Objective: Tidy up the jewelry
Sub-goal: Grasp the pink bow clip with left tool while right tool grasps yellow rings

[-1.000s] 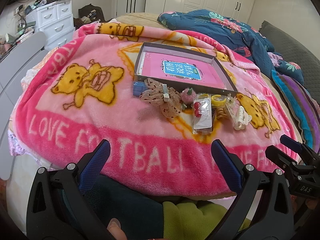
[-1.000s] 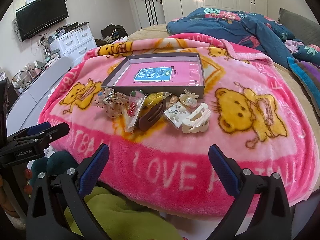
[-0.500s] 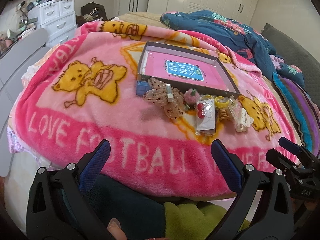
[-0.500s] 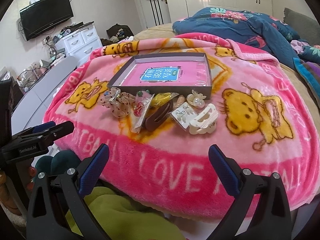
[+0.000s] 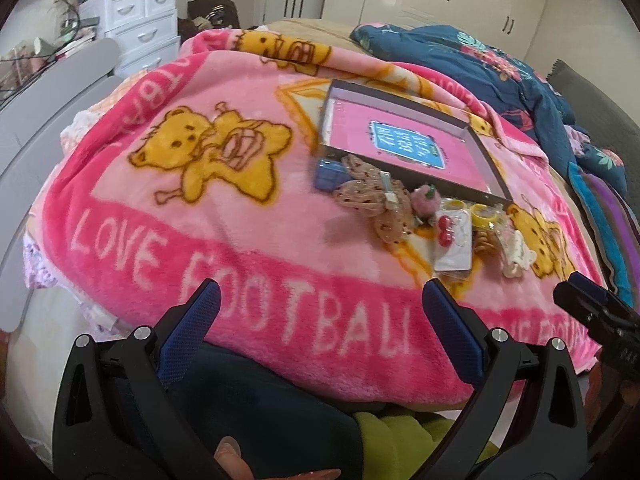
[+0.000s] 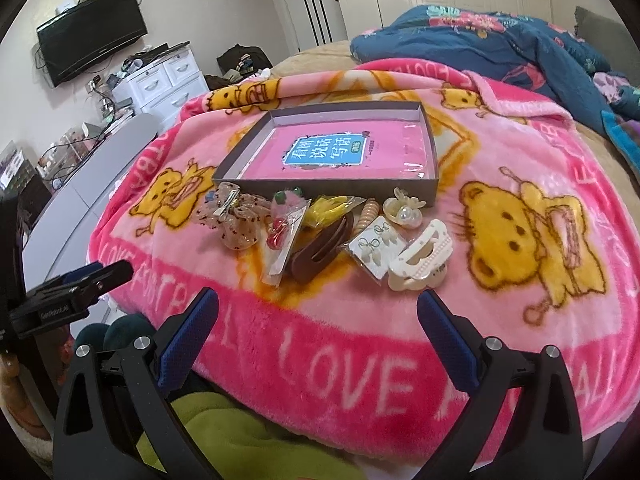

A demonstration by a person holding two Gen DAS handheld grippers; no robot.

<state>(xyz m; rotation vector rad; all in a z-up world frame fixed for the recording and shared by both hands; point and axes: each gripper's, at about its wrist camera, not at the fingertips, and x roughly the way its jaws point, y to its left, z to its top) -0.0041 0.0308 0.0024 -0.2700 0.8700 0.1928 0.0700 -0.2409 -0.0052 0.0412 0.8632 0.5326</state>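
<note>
A shallow grey box (image 6: 433,168) with a pink book inside lies on a pink blanket; it also shows in the left wrist view (image 5: 492,168). In front of it lies a pile of hair accessories: a dotted bow clip (image 6: 236,216) (image 5: 372,196), a carded red cherry pair (image 5: 450,236), a brown claw clip (image 6: 320,252), an earring card (image 6: 376,250) and a white claw clip (image 6: 420,260). My left gripper (image 5: 320,308) is open and empty, short of the pile. My right gripper (image 6: 318,314) is open and empty, just in front of the pile.
The pink "LOVE FOOTBALL" blanket (image 6: 520,320) covers the bed. A blue floral quilt (image 6: 500,44) lies at the back right. White drawers (image 5: 140,28) and a grey footboard (image 5: 24,128) stand left. A TV (image 6: 92,40) hangs on the wall.
Both grippers have moved forward toward the pile and the left view has swung left. Both stay open and empty.
</note>
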